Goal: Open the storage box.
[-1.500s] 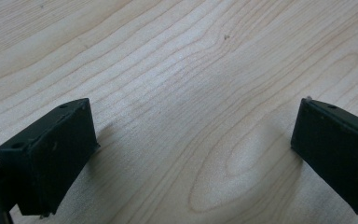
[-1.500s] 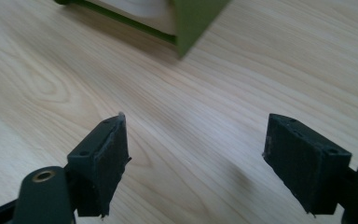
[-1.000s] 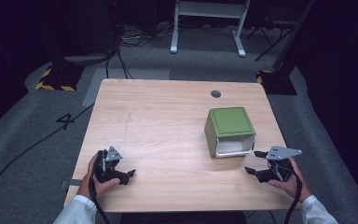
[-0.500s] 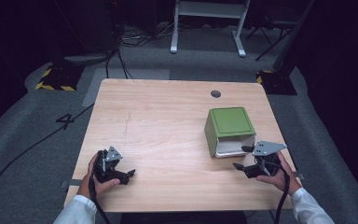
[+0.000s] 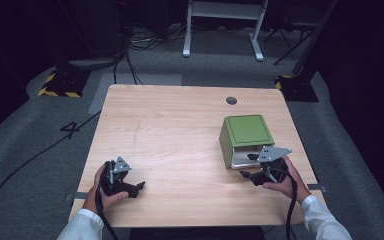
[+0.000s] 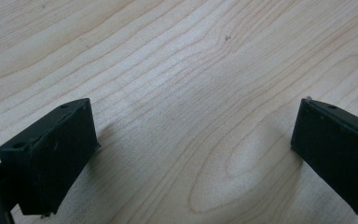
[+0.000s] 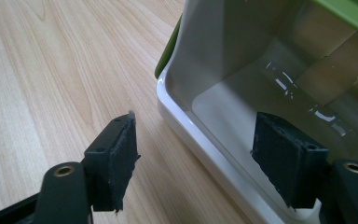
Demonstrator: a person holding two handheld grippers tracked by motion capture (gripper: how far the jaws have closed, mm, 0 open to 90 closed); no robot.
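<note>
A pale wooden table [image 5: 180, 130] carries a green box with a white glossy inner tray [image 5: 246, 137] near its right edge. The right gripper [image 7: 196, 156], jaws spread, straddles the tray's rim. The left gripper [image 5: 121, 181] rests near the front left, jaws wide apart over bare wood.

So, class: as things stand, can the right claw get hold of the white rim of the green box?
Probably yes. The right claw is open and straddles the white rim of the green box, one jaw inside, one outside over the table; nothing blocks it.
</note>
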